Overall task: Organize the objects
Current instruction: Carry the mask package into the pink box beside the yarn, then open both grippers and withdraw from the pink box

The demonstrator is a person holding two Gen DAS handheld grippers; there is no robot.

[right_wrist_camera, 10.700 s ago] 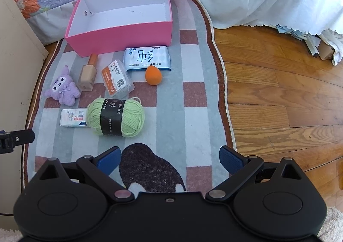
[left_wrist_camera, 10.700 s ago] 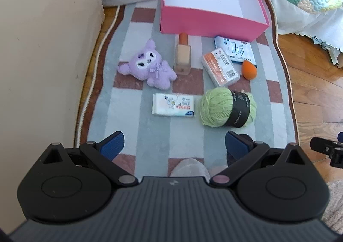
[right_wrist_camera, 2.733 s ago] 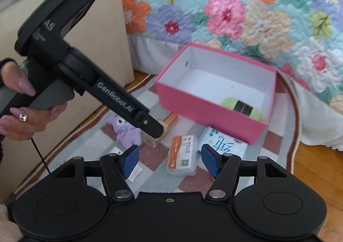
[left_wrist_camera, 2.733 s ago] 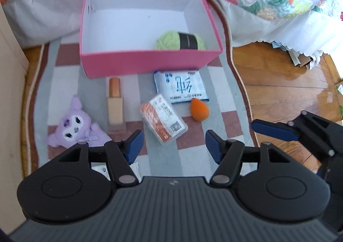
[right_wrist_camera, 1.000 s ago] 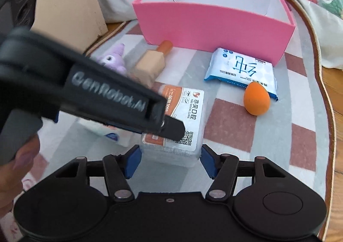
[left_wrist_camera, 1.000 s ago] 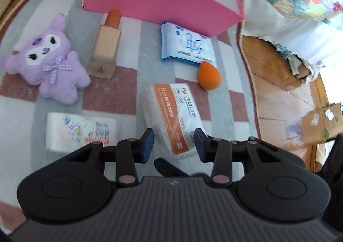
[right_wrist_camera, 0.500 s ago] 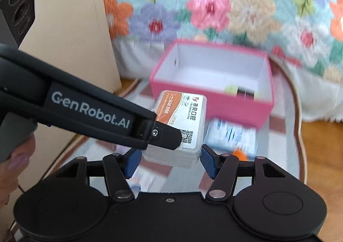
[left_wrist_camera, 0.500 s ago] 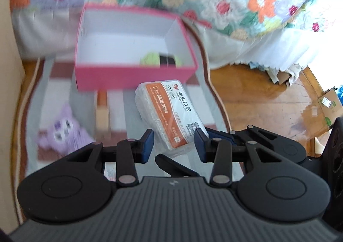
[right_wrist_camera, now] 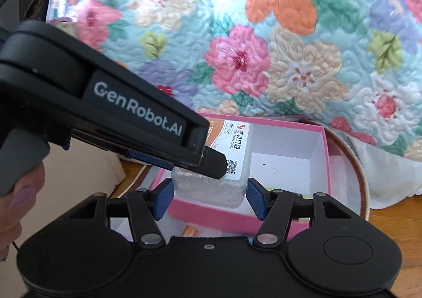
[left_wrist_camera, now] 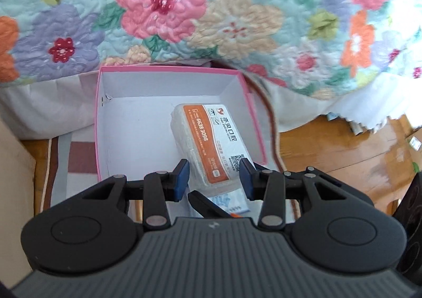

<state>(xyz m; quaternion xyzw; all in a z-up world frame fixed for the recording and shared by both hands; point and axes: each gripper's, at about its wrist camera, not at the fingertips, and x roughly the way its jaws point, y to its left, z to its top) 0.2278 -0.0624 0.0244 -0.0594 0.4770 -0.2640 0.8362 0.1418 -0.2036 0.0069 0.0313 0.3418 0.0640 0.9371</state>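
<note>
Both grippers grip one clear plastic packet with an orange and white label [left_wrist_camera: 211, 150], held in the air over the open pink box [left_wrist_camera: 102, 139]. My left gripper [left_wrist_camera: 212, 179] is shut on the packet's near end. In the right wrist view my right gripper [right_wrist_camera: 209, 196] is shut on the same packet [right_wrist_camera: 234, 145], and the left gripper's body crosses in front of it. The pink box [right_wrist_camera: 327, 163] lies below, by the bed. The packet hides the green yarn ball.
A floral quilt [left_wrist_camera: 237, 13] hangs over the bed edge behind the box. A beige cabinet wall [left_wrist_camera: 13, 160] stands at the left. Wooden floor [left_wrist_camera: 343, 150] lies to the right of the striped rug. A blue-white packet [left_wrist_camera: 226, 201] lies below the grippers.
Both grippers closed on the packet on the rug, lifted it and carried it forward; it now hangs over the box opening instead of in front of it.
</note>
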